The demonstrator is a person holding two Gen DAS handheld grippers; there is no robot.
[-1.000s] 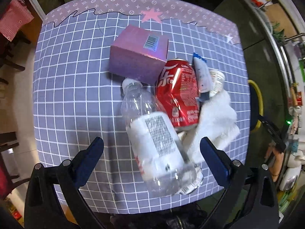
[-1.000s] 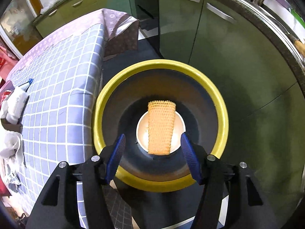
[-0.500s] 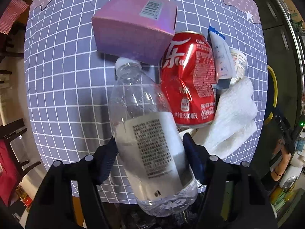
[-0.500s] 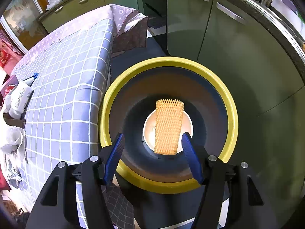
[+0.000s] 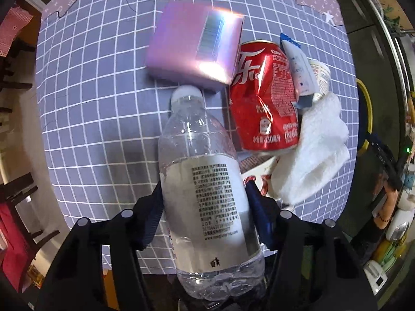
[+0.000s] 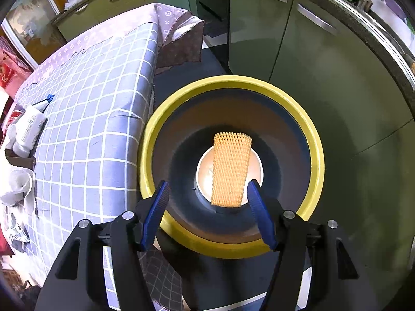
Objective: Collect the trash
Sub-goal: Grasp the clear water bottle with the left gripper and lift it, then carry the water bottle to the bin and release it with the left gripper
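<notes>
While green cabinets point(image 6: 306, 51) lined the room, the left gripper point(image 5: 203, 202), just closing, clamped a bottle point(image 5: 205, 194) over the checked tablecloth point(image 5: 90, 103); the right gripper point(image 6: 207, 202) hung part-open, empty, over the yellow bin point(image 6: 315, 155) beside the table's edge.

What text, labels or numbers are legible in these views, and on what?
"乐", plus a small "Coke" near the top: red can.
"330", bottom edge of the red can.
Bin-and-person symbol: clear bottle label; its fine print is too small to read.
Barcode, blurred: pink box.
Print too small to read: white tube.
Right wrist view: nothing readable.
</notes>
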